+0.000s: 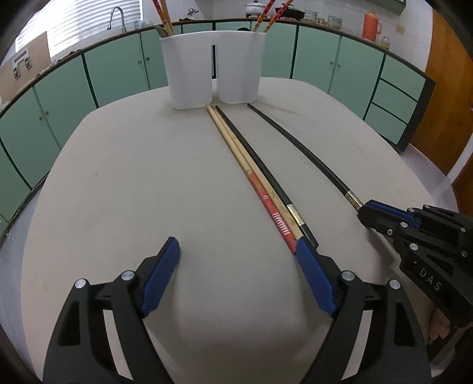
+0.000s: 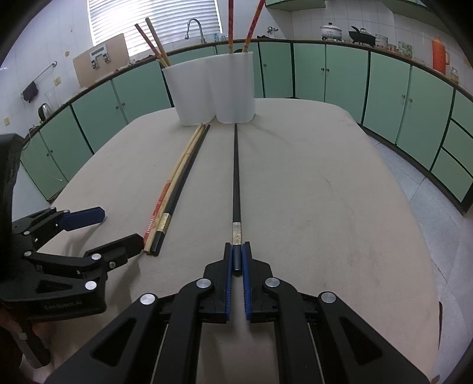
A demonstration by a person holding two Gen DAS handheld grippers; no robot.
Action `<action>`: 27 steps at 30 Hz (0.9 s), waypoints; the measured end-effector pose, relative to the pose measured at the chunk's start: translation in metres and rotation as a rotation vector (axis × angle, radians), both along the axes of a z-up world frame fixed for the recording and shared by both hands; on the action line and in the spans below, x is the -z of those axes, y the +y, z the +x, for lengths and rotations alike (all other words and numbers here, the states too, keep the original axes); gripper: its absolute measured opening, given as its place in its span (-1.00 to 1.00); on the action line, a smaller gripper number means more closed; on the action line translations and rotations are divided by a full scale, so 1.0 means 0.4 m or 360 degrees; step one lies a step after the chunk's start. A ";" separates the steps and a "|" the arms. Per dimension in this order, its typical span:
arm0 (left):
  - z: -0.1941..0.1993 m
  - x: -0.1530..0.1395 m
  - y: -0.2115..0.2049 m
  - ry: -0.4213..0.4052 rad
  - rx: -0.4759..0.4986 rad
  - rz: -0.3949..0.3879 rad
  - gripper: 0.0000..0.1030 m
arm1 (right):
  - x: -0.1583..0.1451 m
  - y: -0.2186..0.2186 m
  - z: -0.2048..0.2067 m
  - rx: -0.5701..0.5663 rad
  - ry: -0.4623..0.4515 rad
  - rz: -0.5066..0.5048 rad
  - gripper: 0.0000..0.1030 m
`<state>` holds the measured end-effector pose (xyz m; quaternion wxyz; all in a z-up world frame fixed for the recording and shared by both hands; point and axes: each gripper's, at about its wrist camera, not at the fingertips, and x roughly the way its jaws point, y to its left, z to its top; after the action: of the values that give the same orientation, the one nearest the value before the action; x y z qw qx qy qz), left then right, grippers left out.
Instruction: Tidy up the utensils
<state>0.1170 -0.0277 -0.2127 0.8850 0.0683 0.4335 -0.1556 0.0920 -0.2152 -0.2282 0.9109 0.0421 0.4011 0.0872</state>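
A white two-compartment utensil holder [image 1: 212, 71] [image 2: 214, 88] stands at the far end of the table with several wooden chopsticks upright in it. On the table lie two wooden chopsticks with red ends [image 1: 251, 177] [image 2: 174, 180] and a black chopstick [image 1: 260, 165] [image 2: 189, 174] side by side. My right gripper [image 2: 236, 254] [image 1: 366, 206] is shut on the thick end of a second black chopstick [image 2: 236, 177] [image 1: 295, 141], which lies pointing at the holder. My left gripper [image 1: 236, 251] [image 2: 118, 227] is open and empty, its right finger beside the ends of the three chopsticks.
The beige table [image 1: 133, 183] has rounded edges. Green cabinets [image 1: 118, 71] run behind it, with a sink tap, pots and an orange flask [image 1: 371, 25] on the counter. A wooden door [image 1: 443, 103] is at the right.
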 end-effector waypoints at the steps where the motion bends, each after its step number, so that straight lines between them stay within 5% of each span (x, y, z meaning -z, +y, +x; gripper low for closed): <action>1: 0.002 0.000 0.001 0.0004 -0.0003 -0.0008 0.53 | 0.000 -0.002 0.000 -0.0001 0.0000 0.0001 -0.87; 18: -0.002 -0.003 0.051 0.0011 -0.0114 0.0032 0.56 | 0.002 -0.007 0.002 -0.0003 0.0001 0.0012 -0.87; 27: -0.012 -0.005 0.053 -0.0010 -0.0147 0.0025 0.40 | 0.001 -0.010 0.001 -0.0037 0.0006 0.0013 -0.84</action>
<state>0.1121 -0.0065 -0.2107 0.8921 0.0557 0.4344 -0.1111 0.0923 -0.2192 -0.2286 0.9088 0.0412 0.4030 0.0994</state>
